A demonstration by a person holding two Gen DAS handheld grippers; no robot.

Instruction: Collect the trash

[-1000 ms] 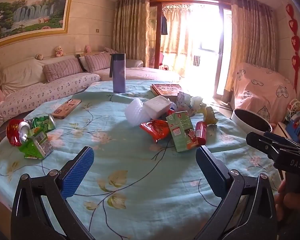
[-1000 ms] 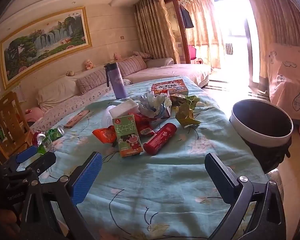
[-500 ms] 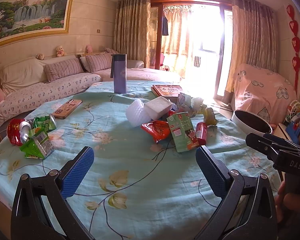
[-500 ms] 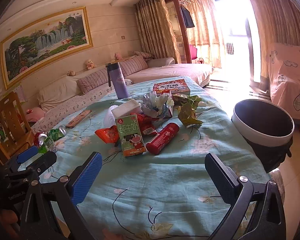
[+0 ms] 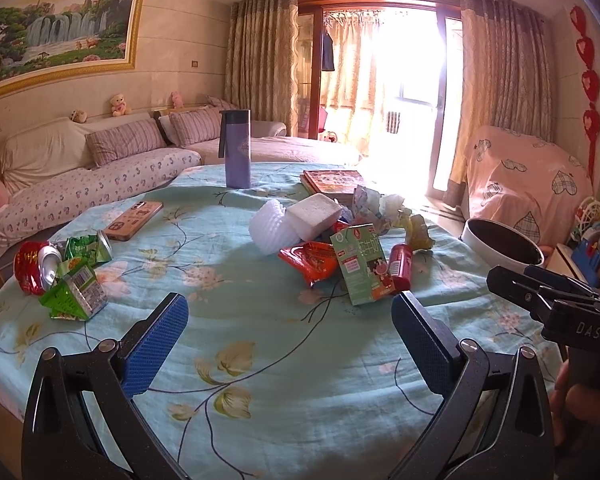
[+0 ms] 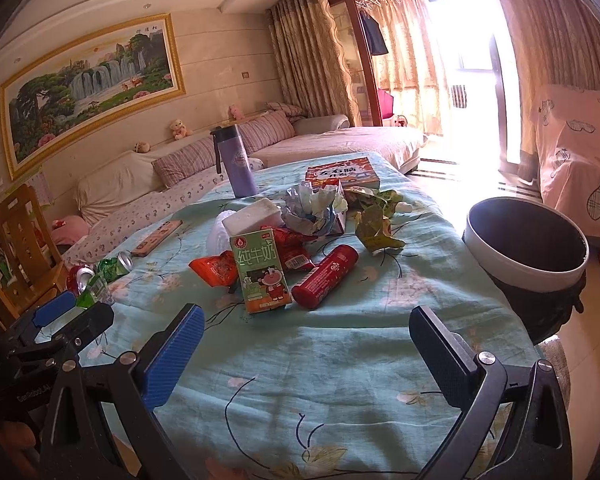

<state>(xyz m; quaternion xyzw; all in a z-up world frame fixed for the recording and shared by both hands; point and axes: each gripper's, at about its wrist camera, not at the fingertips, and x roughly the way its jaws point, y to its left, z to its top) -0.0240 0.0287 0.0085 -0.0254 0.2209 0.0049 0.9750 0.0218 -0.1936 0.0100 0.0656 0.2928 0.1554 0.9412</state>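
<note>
- The left gripper [image 5: 290,330] hangs low over the near part of the table, jaws spread wide with nothing between them but the floral tablecloth [image 5: 260,320].
- The right gripper [image 6: 306,340] is likewise wide apart and empty, above the near edge of the cloth; the left gripper's blue-padded tip shows at the lower left of its view.
- Just ahead of both lies the main heap of trash: a green milk carton [image 6: 262,270] on its back, a red tube [image 6: 326,278] just beside it on the right, and a red snack wrapper [image 6: 216,268] on its left.
- Behind the carton sit a white foam block [image 6: 252,216], a white foam net [image 5: 266,230] and crumpled paper [image 6: 312,208]; crumpled green wrappers [image 6: 374,224] lie to the right.
- A second cluster lies well apart at the table's left: a crushed red can [image 5: 32,266], a crushed green can [image 5: 88,248] and a flattened green carton [image 5: 74,294].
- The bin [image 6: 526,254] stands off the table's right edge, mouth up.
- Farther back are a phone [image 5: 134,220], a purple bottle [image 5: 237,148] standing upright and a boxed book [image 6: 342,172].
</note>
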